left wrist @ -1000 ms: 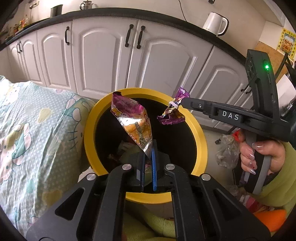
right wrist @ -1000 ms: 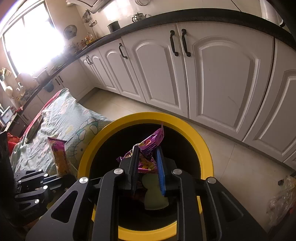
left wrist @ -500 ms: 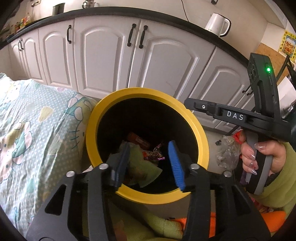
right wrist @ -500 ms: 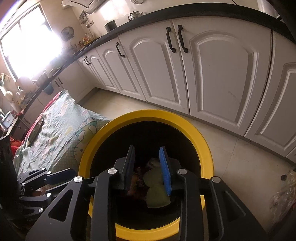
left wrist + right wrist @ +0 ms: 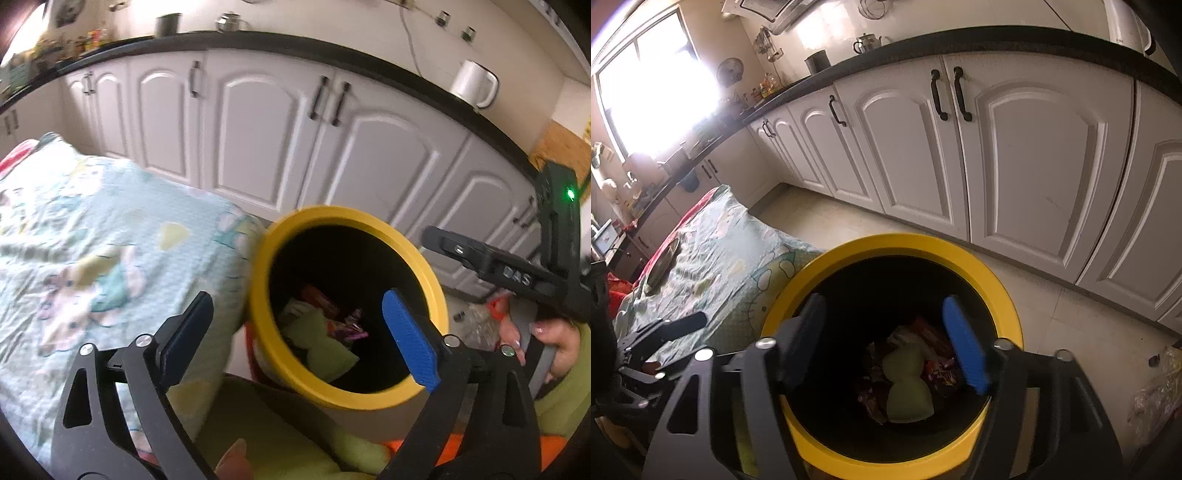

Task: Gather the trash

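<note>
Over yellow-rimmed bin (image 5: 1004, 295), left gripper (image 5: 299, 332), "DAS"-marked right gripper (image 5: 894, 343), both just spread wide, empty.

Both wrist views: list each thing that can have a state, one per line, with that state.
Left gripper: open, fingers just spread, nothing between them.
Right gripper: open over the bin, fingers just spread, empty.
Yellow-rimmed bin: upright, no lid, partly filled.
Wrappers: lying loose in the bin's bottom.
Green cloth: crumpled in the bin among the wrappers.
Cabinet doors: all shut.
Clear bag: crumpled on the floor.
</note>
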The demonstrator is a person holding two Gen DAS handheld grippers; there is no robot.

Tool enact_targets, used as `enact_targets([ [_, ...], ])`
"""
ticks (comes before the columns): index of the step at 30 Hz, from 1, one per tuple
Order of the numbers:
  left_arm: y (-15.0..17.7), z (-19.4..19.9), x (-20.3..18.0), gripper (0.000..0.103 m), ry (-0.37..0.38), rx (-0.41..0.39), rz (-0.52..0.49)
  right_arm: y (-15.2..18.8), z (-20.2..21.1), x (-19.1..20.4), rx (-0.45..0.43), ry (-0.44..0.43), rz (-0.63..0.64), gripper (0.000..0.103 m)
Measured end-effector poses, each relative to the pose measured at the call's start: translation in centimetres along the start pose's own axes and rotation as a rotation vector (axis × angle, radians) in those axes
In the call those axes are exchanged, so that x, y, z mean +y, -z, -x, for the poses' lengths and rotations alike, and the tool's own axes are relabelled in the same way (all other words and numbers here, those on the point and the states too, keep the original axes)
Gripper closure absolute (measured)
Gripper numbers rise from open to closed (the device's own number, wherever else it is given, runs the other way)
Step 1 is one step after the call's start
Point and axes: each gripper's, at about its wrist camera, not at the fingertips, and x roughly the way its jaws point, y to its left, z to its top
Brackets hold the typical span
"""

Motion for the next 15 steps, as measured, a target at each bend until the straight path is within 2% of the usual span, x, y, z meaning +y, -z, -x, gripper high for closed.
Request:
enact_targets([
  [3, -0.2, 1.1, 1.5, 0.011, -0.035, -0.023, 0.038, -0.2, 0.1, 0.8, -0.017, 0.005, -0.004, 0.018],
  [8, -0.5, 3.1, 3.9, 0.011, -0.1, -0.059, 0.081, -0.8, 0.3, 3.2, -0.031, -0.005, 0.02, 0.007],
  [15, -0.8, 6.0, 6.4, 0.011, -0.181, -0.108, 0.123, -1.2, 0.6, 7.9, -0.011, -0.044, 0.078, 0.006],
])
